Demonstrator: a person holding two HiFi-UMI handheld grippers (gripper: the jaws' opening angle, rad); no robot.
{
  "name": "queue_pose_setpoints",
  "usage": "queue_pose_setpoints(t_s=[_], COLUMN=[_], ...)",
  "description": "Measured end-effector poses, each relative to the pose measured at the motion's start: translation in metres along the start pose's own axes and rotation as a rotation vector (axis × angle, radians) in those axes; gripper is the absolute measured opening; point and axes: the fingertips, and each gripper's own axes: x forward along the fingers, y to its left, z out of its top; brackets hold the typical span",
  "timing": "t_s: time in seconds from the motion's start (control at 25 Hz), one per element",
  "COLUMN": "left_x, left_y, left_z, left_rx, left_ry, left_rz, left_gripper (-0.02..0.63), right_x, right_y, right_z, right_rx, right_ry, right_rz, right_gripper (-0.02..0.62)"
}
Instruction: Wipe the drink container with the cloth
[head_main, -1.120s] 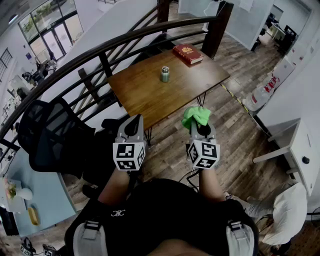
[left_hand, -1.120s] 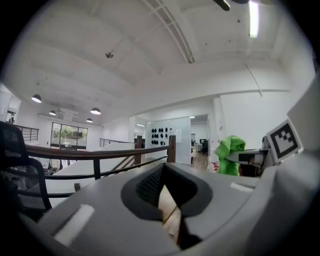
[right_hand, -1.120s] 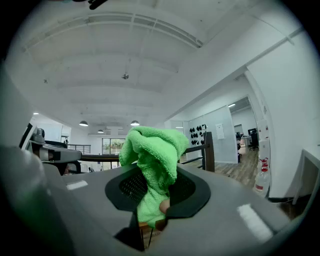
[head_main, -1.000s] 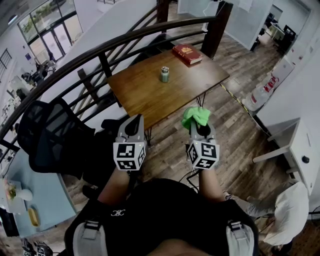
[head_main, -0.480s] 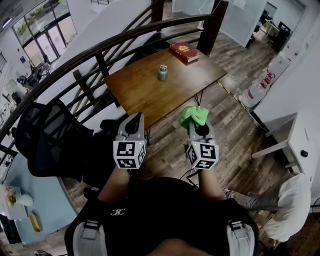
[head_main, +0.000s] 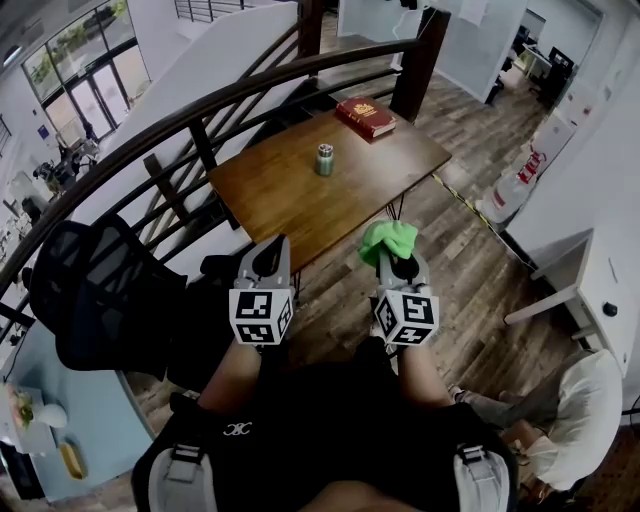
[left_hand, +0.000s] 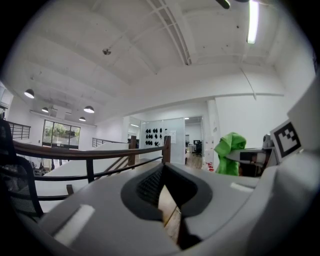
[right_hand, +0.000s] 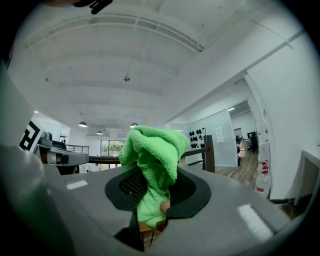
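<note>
Green microfibre cloth (right_hand: 152, 160) sat pinched in the jaws of the right gripper (head_main: 393, 254); the left gripper (head_main: 265, 256) was closed, empty. The small upright green metal drink can (head_main: 324, 160) stood well ahead, between both, about equally far.

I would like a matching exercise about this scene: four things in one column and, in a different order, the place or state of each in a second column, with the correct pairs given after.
Column one
1. green cloth
2. drink container
3. red book
4. left gripper

Column two
A. lies at the far corner of the wooden table
B. shut, with nothing between the jaws
C. clamped in the right gripper
D. stands upright on the table, apart from the book

Pairs: 1-C, 2-D, 3-A, 4-B
</note>
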Motion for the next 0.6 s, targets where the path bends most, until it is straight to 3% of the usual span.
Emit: queue_pose_setpoints(t_s=[0.28, 0.6], left_x=[0.048, 0.148], left_y=[-0.002, -0.009], left_z=[-0.003, 0.001], left_rx=[0.013, 0.011], left_ry=[0.012, 0.032], left_rz=[0.029, 0.12], left_gripper=[0.052, 0.052], right_x=[0.05, 0.144], right_y=[-0.032, -0.098], right_z=[-0.007, -0.016], right_rx=[0.019, 0.027], right_ry=[0.002, 0.028], right_rz=[0.027, 0.122], right_gripper=[0.091, 0.091])
